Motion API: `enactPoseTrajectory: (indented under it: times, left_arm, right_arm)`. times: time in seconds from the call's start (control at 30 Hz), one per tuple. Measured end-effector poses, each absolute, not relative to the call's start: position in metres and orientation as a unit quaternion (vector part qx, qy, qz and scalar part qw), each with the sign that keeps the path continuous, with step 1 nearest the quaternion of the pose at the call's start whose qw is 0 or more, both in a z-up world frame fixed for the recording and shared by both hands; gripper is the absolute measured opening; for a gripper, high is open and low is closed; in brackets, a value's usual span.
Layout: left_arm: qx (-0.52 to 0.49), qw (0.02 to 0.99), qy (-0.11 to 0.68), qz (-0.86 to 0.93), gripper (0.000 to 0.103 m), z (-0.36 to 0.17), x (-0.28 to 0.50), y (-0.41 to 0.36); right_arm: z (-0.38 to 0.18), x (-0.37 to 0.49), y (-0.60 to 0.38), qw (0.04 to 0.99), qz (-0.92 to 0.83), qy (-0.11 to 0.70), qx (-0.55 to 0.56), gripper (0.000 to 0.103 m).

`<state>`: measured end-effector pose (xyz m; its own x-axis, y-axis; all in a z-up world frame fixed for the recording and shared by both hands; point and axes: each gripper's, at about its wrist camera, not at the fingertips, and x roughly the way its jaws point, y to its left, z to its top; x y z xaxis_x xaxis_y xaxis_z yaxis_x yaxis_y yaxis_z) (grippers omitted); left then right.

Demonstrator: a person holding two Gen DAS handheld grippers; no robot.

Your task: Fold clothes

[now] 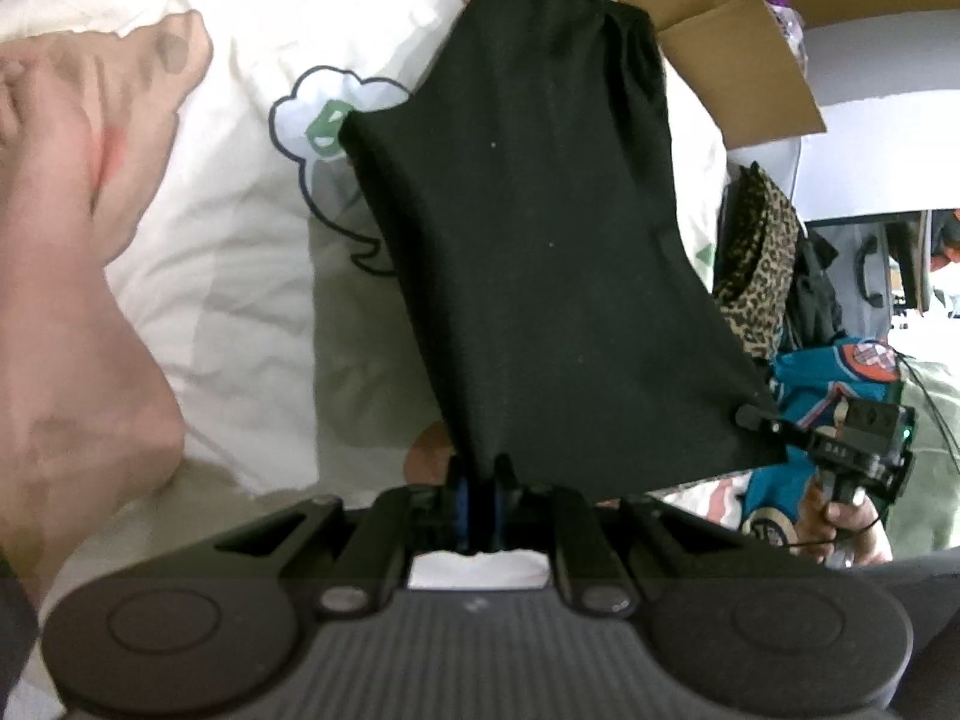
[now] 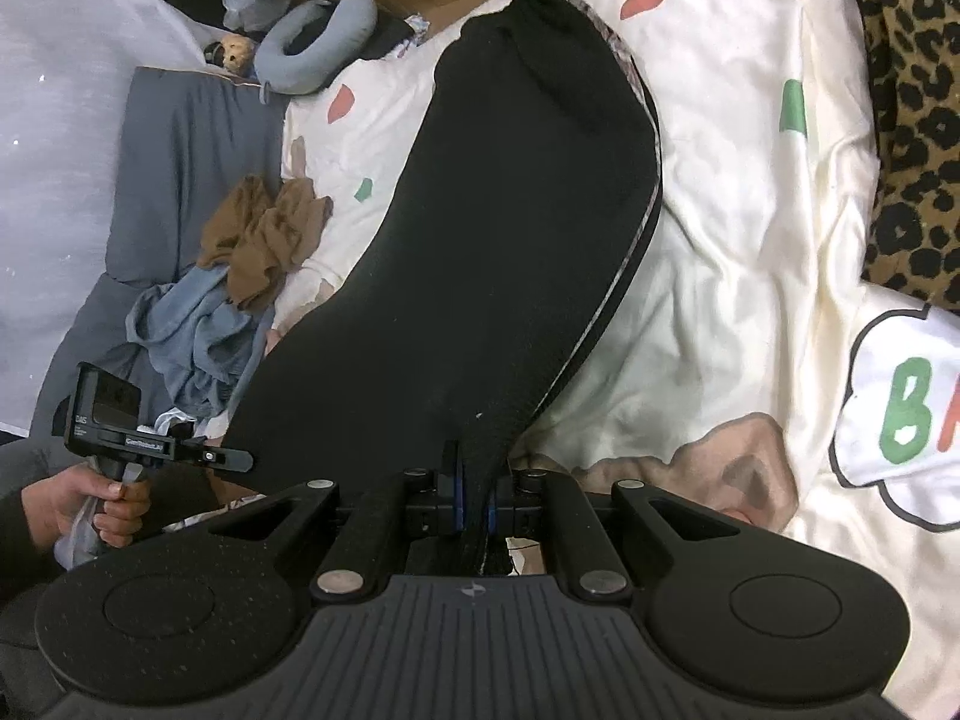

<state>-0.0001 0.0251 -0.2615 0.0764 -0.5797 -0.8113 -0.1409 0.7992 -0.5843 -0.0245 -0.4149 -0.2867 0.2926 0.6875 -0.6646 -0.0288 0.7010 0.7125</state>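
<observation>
So right now I've got both grippers pinched onto the same black garment [image 1: 528, 228], one on each near corner. The left gripper [image 1: 480, 480] has its jaws squeezed nearly together with the black cloth's edge caught between the blue pads, and the right gripper [image 2: 477, 504] is the same story, clamped tight on a bunched bit of the hem. From the left camera I can see the right gripper [image 1: 762, 420] out at the other corner, with a hand [image 1: 840, 516] wrapped round its handle; from the right camera the left gripper [image 2: 240, 459] shows up at the far left, also with a hand [image 2: 96, 510] on the grip. The garment hangs stretched between the two and drapes away from me, with its far end lying on the bed. The bed has a cream quilt [image 2: 720, 228] with cartoon prints on it, green letters and little red and green shapes. Off to one side there's a leopard-print cloth [image 2: 912, 120], and on the other a heap with a brown piece [image 2: 264, 240] and a pale blue piece [image 2: 192, 330] on top of a grey blanket [image 2: 174, 180]. A cardboard box [image 1: 708, 24] sits past the far end of the garment, and a grey neck pillow [image 2: 312, 36] lies beside it. Something teal with a round patch [image 1: 840, 378] is behind the right gripper; can't tell what it is.
</observation>
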Motion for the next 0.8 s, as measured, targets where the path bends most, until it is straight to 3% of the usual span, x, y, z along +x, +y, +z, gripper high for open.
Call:
enactPoseTrajectory:
  times: [0.33,0.8]
  left_arm:
    - [-0.262,0.671,0.676,-0.153,0.008,-0.255,-0.015,0.026]
    - [-0.283,0.695,0.64,-0.169,0.008,-0.223,0.023,0.036]
  right_arm:
    - [-0.276,-0.035,-0.407,0.735,0.264,0.55,0.297,0.005]
    - [-0.272,-0.008,-0.413,0.742,0.255,0.533,0.317,0.005]
